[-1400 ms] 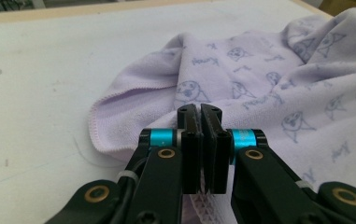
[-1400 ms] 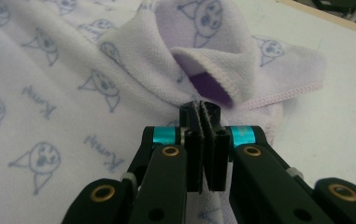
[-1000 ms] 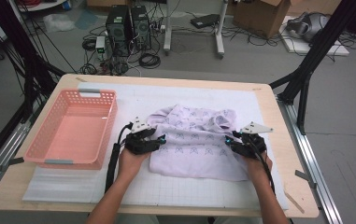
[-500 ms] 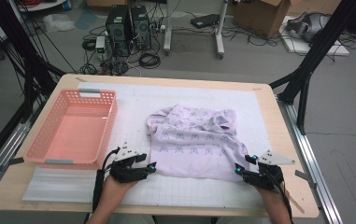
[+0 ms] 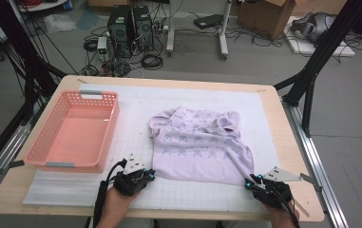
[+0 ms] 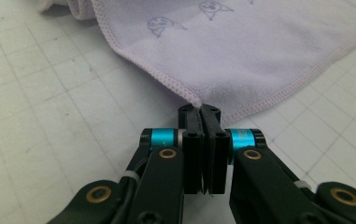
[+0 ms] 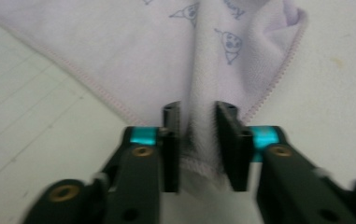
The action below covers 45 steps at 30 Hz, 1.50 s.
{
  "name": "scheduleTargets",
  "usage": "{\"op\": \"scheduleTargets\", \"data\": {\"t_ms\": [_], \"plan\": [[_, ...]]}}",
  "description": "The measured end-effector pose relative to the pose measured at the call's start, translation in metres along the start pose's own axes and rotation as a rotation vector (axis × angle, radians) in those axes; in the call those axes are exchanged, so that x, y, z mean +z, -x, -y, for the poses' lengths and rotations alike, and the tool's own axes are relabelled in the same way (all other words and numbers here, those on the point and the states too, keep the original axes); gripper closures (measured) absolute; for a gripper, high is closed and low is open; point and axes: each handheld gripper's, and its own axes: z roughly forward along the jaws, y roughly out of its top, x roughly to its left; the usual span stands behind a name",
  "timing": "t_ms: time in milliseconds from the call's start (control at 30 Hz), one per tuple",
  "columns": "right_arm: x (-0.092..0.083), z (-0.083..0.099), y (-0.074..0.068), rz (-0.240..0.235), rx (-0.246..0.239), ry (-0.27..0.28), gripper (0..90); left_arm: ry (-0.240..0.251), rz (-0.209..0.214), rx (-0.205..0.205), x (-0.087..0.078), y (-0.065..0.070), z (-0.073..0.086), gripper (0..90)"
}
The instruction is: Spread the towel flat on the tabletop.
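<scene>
A lavender towel (image 5: 200,142) printed with small figures lies rumpled on the white grid mat, its far edge folded over. My left gripper (image 5: 148,175) is at the towel's near left corner. In the left gripper view the towel (image 6: 259,51) ends in a hemmed corner, and the left gripper (image 6: 200,112) has just shut on its tip. My right gripper (image 5: 251,181) is at the near right corner. Its jaws have just been closing. In the right gripper view the right gripper (image 7: 199,116) grips a bunched fold of the towel (image 7: 133,56).
A pink plastic basket (image 5: 111,123) stands on the left of the mat, with nothing in it. The wooden table edge (image 5: 292,137) runs along the right, a metal rail beyond it. Computers, cables and boxes lie on the floor behind the table.
Both hands have drawn back from the towel's sides to its two near corners. Both pairs of jaws, earlier apart, have closed on the cloth. The towel itself has not shifted.
</scene>
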Motion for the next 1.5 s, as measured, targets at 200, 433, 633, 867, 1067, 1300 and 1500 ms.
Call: {"op": "scheduleTargets", "data": {"t_ms": [200, 433, 633, 867, 1067, 1300, 1500], "plan": [[-0.008, 0.006, -0.003, -0.039, 0.005, -0.003, 85.2, 0.007, 0.029, -0.014, -0.013, 0.005, 0.009, 88.2], [-0.028, 0.019, -0.017, -0.083, -0.011, 0.004, 85.1, 0.052, 0.051, -0.032, -0.044, 0.022, 0.03, 88.2], [-0.049, 0.036, -0.033, -0.13, -0.035, -0.005, 85.3, 0.057, 0.07, -0.052, -0.068, 0.038, 0.056, 88.1], [-0.064, 0.049, -0.043, -0.134, -0.018, 0.013, 66.8, 0.122, 0.065, -0.081, -0.077, 0.046, 0.067, 59.0], [-0.067, 0.038, -0.035, -0.095, 0.019, 0.112, 57.4, 0.183, 0.032, -0.114, -0.074, 0.035, 0.061, 45.3], [-0.045, 0.03, -0.025, 0.016, 0.045, 0.083, 52.8, 0.193, 0.02, -0.14, -0.061, 0.024, 0.054, 42.9], [-0.04, 0.028, -0.016, 0.032, 0.071, 0.076, 51.3, 0.222, 0.032, -0.146, -0.057, 0.015, 0.041, 42.6]]}}
